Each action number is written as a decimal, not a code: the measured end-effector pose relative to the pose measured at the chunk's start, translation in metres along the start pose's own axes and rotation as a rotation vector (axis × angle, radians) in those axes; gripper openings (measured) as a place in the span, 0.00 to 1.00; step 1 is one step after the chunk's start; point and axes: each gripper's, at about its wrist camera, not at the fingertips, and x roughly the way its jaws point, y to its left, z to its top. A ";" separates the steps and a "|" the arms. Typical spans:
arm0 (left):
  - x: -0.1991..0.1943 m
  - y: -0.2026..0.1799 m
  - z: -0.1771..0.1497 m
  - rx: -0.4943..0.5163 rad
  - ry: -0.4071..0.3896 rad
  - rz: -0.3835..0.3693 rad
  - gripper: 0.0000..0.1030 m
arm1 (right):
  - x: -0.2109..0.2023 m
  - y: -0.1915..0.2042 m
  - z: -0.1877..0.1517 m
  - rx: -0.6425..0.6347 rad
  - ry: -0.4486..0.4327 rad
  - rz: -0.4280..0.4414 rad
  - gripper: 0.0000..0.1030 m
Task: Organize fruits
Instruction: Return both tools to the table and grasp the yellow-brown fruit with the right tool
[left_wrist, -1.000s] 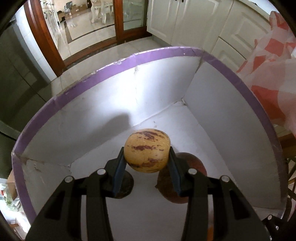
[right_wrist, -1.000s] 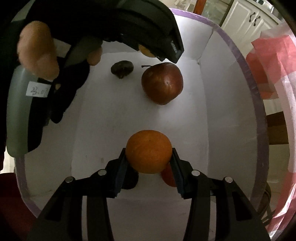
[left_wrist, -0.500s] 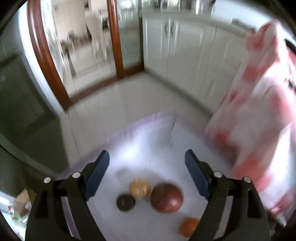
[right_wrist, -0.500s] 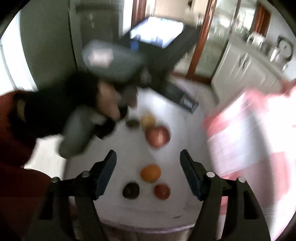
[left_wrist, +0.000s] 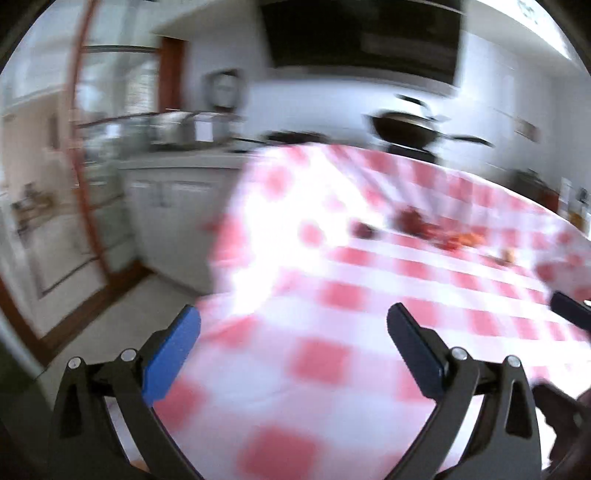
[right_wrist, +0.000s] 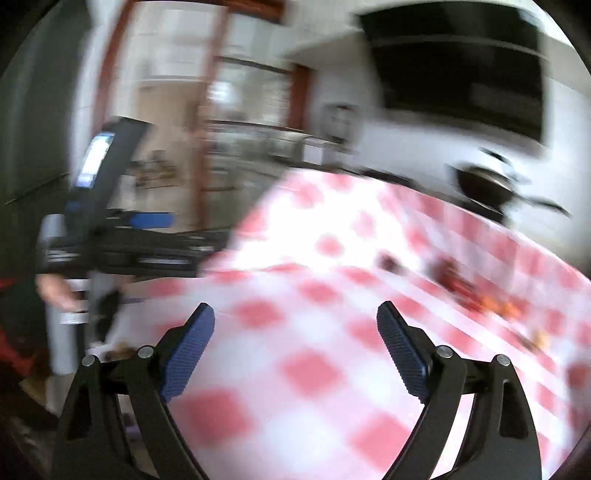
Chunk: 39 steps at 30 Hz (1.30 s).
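Between drops and the next pick: left gripper (left_wrist: 293, 325) and right gripper (right_wrist: 295, 321) both empty, jaws just opened wide, nothing between the pads, both aimed across the checked tablecloth (left_wrist: 332, 369). Next move calls for crossing to the far right part of the cloth, choosing one piece and closing on it squarely. Remaining fruits (left_wrist: 436, 230) scattered there, near the far edge, well apart from both grippers: small dark red and orange blobs, probably berries or small round fruit, too blurred to name. Left gripper seen from the right wrist at the cloth's left edge.
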 end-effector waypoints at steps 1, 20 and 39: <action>0.008 -0.023 0.001 0.012 0.010 -0.030 0.98 | 0.002 -0.019 -0.004 0.042 0.008 -0.029 0.84; 0.271 -0.198 0.066 -0.392 0.189 -0.180 0.98 | 0.082 -0.358 -0.076 0.719 0.136 -0.403 0.84; 0.281 -0.209 0.062 -0.295 0.274 -0.236 0.98 | 0.192 -0.403 -0.065 0.655 0.388 -0.458 0.44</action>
